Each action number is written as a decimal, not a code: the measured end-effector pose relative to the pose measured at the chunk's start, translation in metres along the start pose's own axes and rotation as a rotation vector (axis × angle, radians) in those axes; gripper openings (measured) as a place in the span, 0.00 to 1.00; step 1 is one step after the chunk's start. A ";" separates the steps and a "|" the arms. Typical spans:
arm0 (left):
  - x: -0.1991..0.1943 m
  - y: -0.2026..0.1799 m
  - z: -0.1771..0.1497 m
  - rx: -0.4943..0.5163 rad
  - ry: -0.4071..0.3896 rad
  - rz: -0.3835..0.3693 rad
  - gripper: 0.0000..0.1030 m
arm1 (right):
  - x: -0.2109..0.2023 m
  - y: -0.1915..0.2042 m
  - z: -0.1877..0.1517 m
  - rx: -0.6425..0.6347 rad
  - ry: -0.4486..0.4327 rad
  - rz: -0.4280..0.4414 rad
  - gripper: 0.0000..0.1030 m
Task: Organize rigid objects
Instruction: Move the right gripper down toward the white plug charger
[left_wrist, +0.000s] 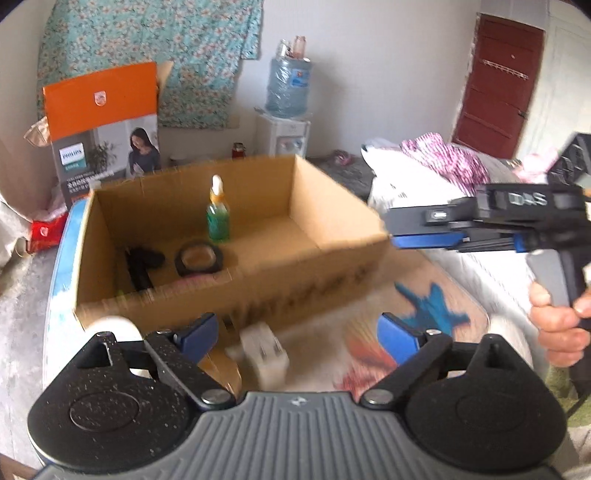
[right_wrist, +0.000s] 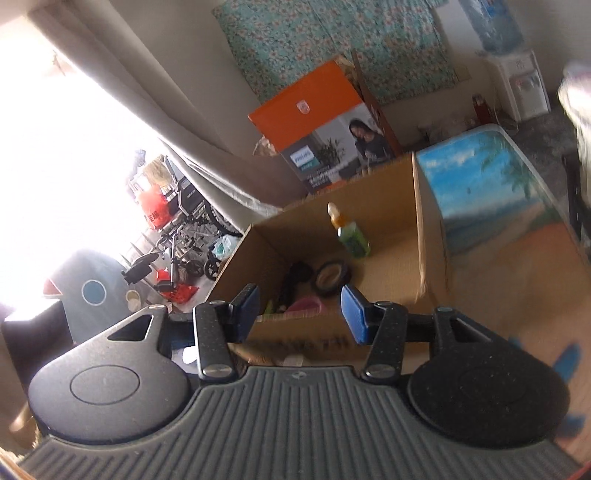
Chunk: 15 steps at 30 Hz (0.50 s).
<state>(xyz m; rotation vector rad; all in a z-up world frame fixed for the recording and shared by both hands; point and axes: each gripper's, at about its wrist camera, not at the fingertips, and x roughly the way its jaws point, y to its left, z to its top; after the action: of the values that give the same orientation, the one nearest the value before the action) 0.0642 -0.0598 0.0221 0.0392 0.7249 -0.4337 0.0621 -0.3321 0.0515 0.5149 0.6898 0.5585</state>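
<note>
An open cardboard box (left_wrist: 229, 236) stood on a table (left_wrist: 424, 273) with a beach picture on its top, and inside it were a green dropper bottle (left_wrist: 218, 210) standing upright, a black ring (left_wrist: 199, 257) lying flat beside it, and a dark object (left_wrist: 142, 267) at the left end. The left gripper (left_wrist: 298, 330) was spread wide with nothing between its blue pads, above a white plug (left_wrist: 267, 356) lying just outside the box's near wall. The right gripper (right_wrist: 301, 312), in a person's hand (left_wrist: 561, 325), was partly open and empty.
</note>
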 end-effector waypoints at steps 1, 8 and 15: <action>0.003 -0.003 -0.008 -0.001 0.006 0.003 0.91 | 0.007 -0.003 -0.009 0.022 0.022 0.003 0.47; 0.034 -0.013 -0.039 0.007 0.023 0.051 0.80 | 0.067 -0.019 -0.046 0.148 0.168 0.008 0.42; 0.057 -0.009 -0.041 0.014 0.025 0.125 0.56 | 0.111 -0.021 -0.045 0.205 0.220 0.032 0.36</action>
<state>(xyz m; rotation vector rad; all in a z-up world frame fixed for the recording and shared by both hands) 0.0723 -0.0818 -0.0441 0.1024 0.7403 -0.3196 0.1082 -0.2662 -0.0402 0.6628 0.9557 0.5832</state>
